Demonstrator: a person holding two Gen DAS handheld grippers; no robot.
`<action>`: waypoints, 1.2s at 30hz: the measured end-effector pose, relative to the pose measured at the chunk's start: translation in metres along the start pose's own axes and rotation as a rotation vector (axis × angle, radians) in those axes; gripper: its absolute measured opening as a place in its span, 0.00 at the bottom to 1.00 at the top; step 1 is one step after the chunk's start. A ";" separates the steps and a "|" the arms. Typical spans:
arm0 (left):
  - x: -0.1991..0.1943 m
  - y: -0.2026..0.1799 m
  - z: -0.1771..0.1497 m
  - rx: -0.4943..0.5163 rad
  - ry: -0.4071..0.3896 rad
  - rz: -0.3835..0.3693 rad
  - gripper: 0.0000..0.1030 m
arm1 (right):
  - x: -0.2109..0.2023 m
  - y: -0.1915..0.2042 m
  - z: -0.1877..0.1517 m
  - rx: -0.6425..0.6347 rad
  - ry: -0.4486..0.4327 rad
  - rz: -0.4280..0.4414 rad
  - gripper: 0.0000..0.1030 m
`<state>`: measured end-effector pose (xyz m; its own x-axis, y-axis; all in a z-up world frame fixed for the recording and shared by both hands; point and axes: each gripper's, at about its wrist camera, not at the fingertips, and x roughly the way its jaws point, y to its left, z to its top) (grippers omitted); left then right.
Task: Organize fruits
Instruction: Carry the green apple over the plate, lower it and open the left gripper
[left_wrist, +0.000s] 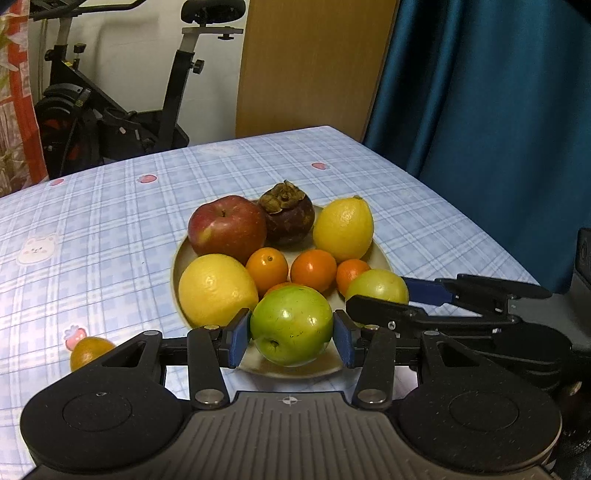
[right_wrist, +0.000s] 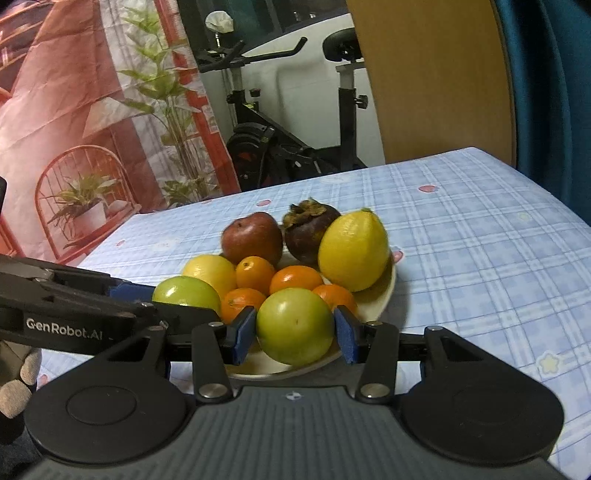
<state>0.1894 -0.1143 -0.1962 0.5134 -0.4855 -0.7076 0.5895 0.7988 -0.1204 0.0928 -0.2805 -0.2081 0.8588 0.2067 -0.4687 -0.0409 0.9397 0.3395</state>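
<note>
Here the tabletop (left_wrist: 92, 206), under a blue checked cloth, carries a pale plate (left_wrist: 177, 258) heaped with fruit. Far left on the cloth, off the plate and near the camera, lies a lone small orange (left_wrist: 88, 350). On the plate, going left to right in the left wrist view: a big lemon (left_wrist: 216, 288) at the near left, a red apple (left_wrist: 227, 229) behind it, a dark mangosteen (left_wrist: 290, 216) at the far middle, and a second lemon (left_wrist: 343, 229) at the far right. Between them sit small oranges (left_wrist: 313, 270) in a cluster.

The left gripper (left_wrist: 291, 338) holds a green apple (left_wrist: 291, 325) over the plate's near rim; its blue pads (left_wrist: 238, 341) press on either side of the fruit, so the jaws stand narrow and closed on it. Just right of it, the right gripper (right_wrist: 295, 332) clamps a second green apple (right_wrist: 295, 325) in the same way, pads tight on both sides, above the plate's near right edge. The two grippers are side by side, close together; each shows in the other's view.

At the far left of the right wrist view, part of a gloved hand (right_wrist: 16, 384) shows under the left gripper. Behind the tabletop stand an exercise bike (left_wrist: 110, 110), a wooden panel (left_wrist: 314, 62) and a blue curtain (left_wrist: 498, 92).
</note>
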 end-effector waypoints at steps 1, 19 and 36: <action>0.001 -0.002 0.002 -0.002 -0.002 -0.001 0.48 | 0.001 0.000 0.000 -0.005 -0.001 -0.001 0.47; 0.030 -0.015 0.035 0.011 -0.025 -0.016 0.48 | 0.016 0.020 -0.011 -0.125 0.022 0.000 0.47; 0.038 -0.013 0.037 0.003 -0.016 -0.015 0.52 | 0.025 0.026 -0.010 -0.148 0.019 0.020 0.49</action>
<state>0.2243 -0.1563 -0.1952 0.5144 -0.5035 -0.6942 0.5994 0.7900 -0.1289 0.1082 -0.2483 -0.2198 0.8475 0.2295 -0.4786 -0.1342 0.9650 0.2252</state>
